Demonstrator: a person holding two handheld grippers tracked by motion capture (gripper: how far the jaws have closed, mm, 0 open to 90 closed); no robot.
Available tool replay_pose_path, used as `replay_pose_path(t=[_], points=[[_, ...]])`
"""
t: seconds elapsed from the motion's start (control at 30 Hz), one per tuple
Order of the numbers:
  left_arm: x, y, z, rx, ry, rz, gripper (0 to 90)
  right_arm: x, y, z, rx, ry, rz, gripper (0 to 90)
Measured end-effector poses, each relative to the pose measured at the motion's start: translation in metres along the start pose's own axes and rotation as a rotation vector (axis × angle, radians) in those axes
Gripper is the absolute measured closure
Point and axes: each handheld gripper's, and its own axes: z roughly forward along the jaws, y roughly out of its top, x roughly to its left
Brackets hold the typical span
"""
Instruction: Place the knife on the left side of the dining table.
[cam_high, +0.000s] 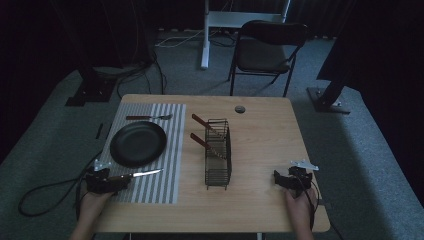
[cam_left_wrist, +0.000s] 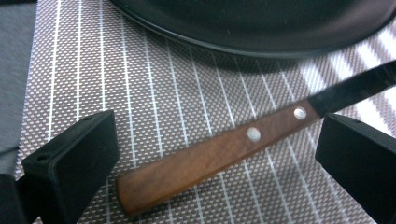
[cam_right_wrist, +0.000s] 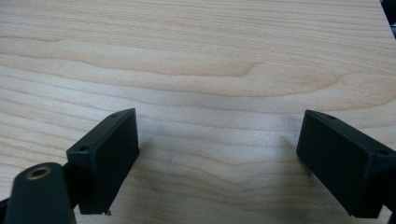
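A knife with a brown wooden handle (cam_left_wrist: 219, 154) lies on the striped placemat (cam_left_wrist: 163, 93), its blade pointing right in the high view (cam_high: 135, 175). My left gripper (cam_high: 117, 181) sits low at the mat's front left, open, with the handle lying between its jaws (cam_left_wrist: 219, 128) and neither pad touching it. The black plate (cam_high: 137, 143) rests on the mat just beyond the knife, and its rim (cam_left_wrist: 261, 23) crosses the top of the left gripper view. My right gripper (cam_high: 277, 179) rests open near the table's front right, with only bare wood between its jaws (cam_right_wrist: 219, 135).
A fork (cam_high: 148, 117) lies on the mat behind the plate. A wire basket (cam_high: 218, 155) stands mid-table with two wooden-handled utensils (cam_high: 202, 121) leaning out of it. A small round cap (cam_high: 240, 109) sits near the wooden table's (cam_high: 265, 145) far edge. A chair (cam_high: 267, 47) stands behind.
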Motion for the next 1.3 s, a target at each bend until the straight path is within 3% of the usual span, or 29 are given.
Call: replay_pose_path(t=[0.07, 0.17, 0.23, 0.4, 0.43, 0.57, 0.67, 0.73, 0.8, 0.87, 1.07, 1.3], points=[[0.002, 0.000, -0.003, -0.006, 0.013, -0.008, 0.3, 0.000, 0.000, 0.000, 0.000, 0.000, 0.000, 11.9], [0.002, -0.002, -0.006, -0.002, -0.004, -0.021, 0.4, 0.000, 0.000, 0.000, 0.000, 0.000, 0.000, 11.9], [-0.003, -0.005, -0.011, 0.000, 0.007, -0.015, 0.4, 0.000, 0.000, 0.000, 0.000, 0.000, 0.000, 11.9], [-0.014, -0.014, -0.022, 0.004, -0.021, 0.004, 0.4, 0.000, 0.000, 0.000, 0.000, 0.000, 0.000, 11.9], [-0.016, -0.016, -0.025, 0.002, -0.007, 0.010, 0.4, 0.000, 0.000, 0.000, 0.000, 0.000, 0.000, 11.9], [-0.019, -0.022, -0.039, -0.040, 0.007, -0.005, 0.4, 0.000, 0.000, 0.000, 0.000, 0.000, 0.000, 11.9], [-0.023, -0.026, -0.050, -0.058, -0.010, -0.004, 0.4, 0.000, 0.000, 0.000, 0.000, 0.000, 0.000, 11.9], [-0.029, -0.030, -0.053, -0.052, -0.047, 0.009, 0.4, 0.000, 0.000, 0.000, 0.000, 0.000, 0.000, 11.9], [-0.035, -0.033, -0.051, -0.035, -0.071, 0.020, 0.4, 0.000, 0.000, 0.000, 0.000, 0.000, 0.000, 11.9], [-0.038, -0.034, -0.045, -0.006, -0.061, 0.036, 0.4, 0.000, 0.000, 0.000, 0.000, 0.000, 0.000, 11.9], [-0.027, -0.029, -0.028, 0.041, -0.035, 0.018, 0.4, 0.000, 0.000, 0.000, 0.000, 0.000, 0.000, 11.9], [-0.021, -0.027, -0.022, 0.014, -0.032, 0.015, 0.4, 0.000, 0.000, 0.000, 0.000, 0.000, 0.000, 11.9]])
